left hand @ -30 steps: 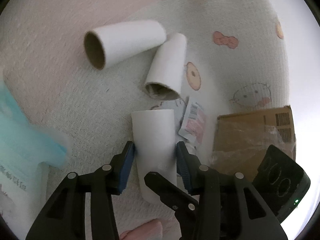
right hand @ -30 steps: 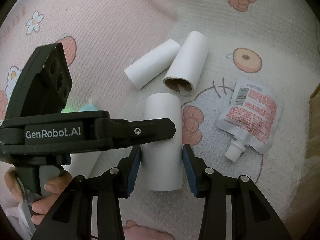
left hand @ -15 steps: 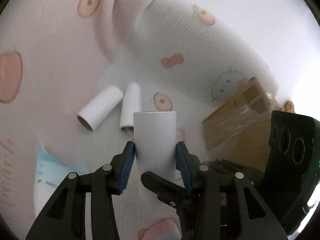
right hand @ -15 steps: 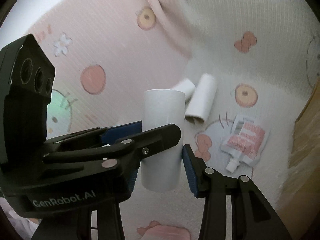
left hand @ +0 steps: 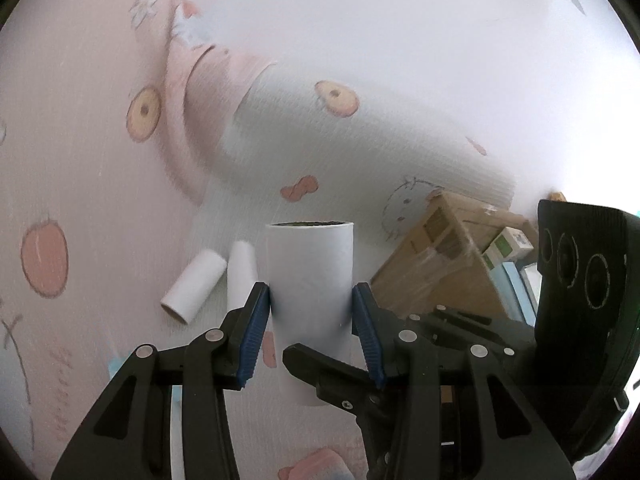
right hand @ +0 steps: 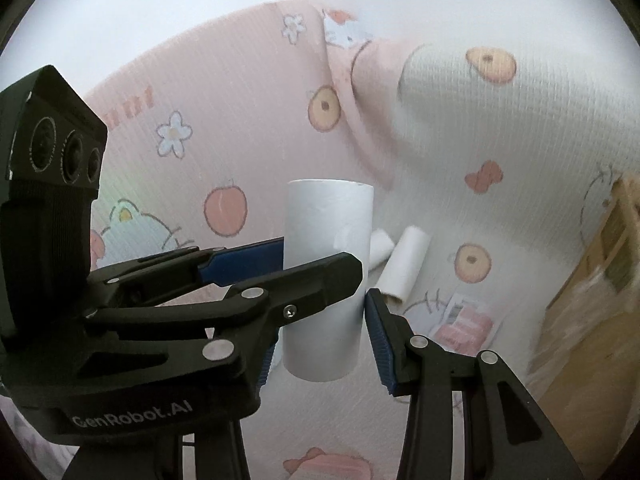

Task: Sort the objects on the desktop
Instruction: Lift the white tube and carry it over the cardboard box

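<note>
A white cardboard tube [left hand: 310, 276] hangs above the printed cloth, held by both grippers at once. My left gripper [left hand: 312, 312] is shut on it, its blue pads pressed to the tube's two sides. The right gripper [right hand: 324, 336] clamps the same tube [right hand: 328, 240] lower down, and its left pad is hidden behind the left gripper's fingers [right hand: 312, 280], which cross in from the left. In the left wrist view a right gripper finger [left hand: 320, 364] crosses in front of the tube. Two more white tubes [left hand: 194, 292] [left hand: 240, 276] lie side by side on the cloth below.
A pink and white cartoon-print cloth [left hand: 100, 160] covers the surface. A cardboard box [left hand: 444, 256] wrapped in clear tape stands at the right, with small cartons behind it. A red and white spouted sachet [right hand: 464, 320] lies near the two tubes [right hand: 404, 264].
Both grippers have risen together with the tube, which lay on the cloth a second ago. The loose tubes, sachet and box now look smaller and farther below.
</note>
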The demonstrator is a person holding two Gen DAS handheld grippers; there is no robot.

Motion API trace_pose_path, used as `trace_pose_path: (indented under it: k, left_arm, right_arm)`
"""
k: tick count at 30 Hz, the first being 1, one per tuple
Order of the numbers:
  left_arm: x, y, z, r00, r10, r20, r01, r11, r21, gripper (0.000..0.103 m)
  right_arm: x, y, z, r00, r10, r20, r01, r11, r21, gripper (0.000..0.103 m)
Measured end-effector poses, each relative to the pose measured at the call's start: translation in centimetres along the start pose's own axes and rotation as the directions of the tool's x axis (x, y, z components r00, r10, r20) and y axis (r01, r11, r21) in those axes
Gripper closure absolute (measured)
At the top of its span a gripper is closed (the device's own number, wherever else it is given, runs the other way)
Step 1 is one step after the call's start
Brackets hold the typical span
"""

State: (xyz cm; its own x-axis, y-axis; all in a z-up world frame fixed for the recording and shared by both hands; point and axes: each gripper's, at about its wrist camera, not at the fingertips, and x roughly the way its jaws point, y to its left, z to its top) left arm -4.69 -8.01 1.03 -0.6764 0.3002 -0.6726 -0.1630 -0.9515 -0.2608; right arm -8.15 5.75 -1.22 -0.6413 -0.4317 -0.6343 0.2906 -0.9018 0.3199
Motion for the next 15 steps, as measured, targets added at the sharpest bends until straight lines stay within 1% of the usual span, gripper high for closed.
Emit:
trace_pose_path:
  k: [3, 5, 9, 12, 15]
  left_arm:
    - [-0.4, -0.9, 0.9, 1.000, 0.000, 0.013, -0.001, 1.000, 0.021, 0.057]
    - [-0.9, -1.5, 1.5, 1.000, 0.013, 0.020, -0.013, 0.999, 0.029, 0.057]
    - [-1.6, -3.2, 2.3, 0.999, 0.011, 0.035, -0.013, 0.998, 0.058, 0.057]
    - [-2.1, -4.9, 3.0, 0.999, -0.003, 0.051, -0.002, 0.995, 0.096, 0.057]
    - [-2.2, -6.7, 3.7, 0.998, -0.033, 0.056, 0.026, 0.992, 0.123, 0.057]
  right_arm:
    - [-0.5, -0.3, 0.4, 0.999, -0.001, 0.034, 0.000, 1.000, 0.008, 0.063]
    - [-0.9, -0.7, 0.5, 0.999, 0.005, 0.053, -0.006, 1.000, 0.018, 0.063]
    - [-3.4, -1.4, 0.6, 0.995, -0.002, 0.097, -0.001, 1.000, 0.031, 0.063]
    - [-5.5, -1.8, 0.8, 0.992, -0.018, 0.127, 0.014, 0.999, 0.034, 0.063]
    - [-7.4, -2.4, 1.0, 0.988, -0.045, 0.149, 0.039, 0.998, 0.047, 0.063]
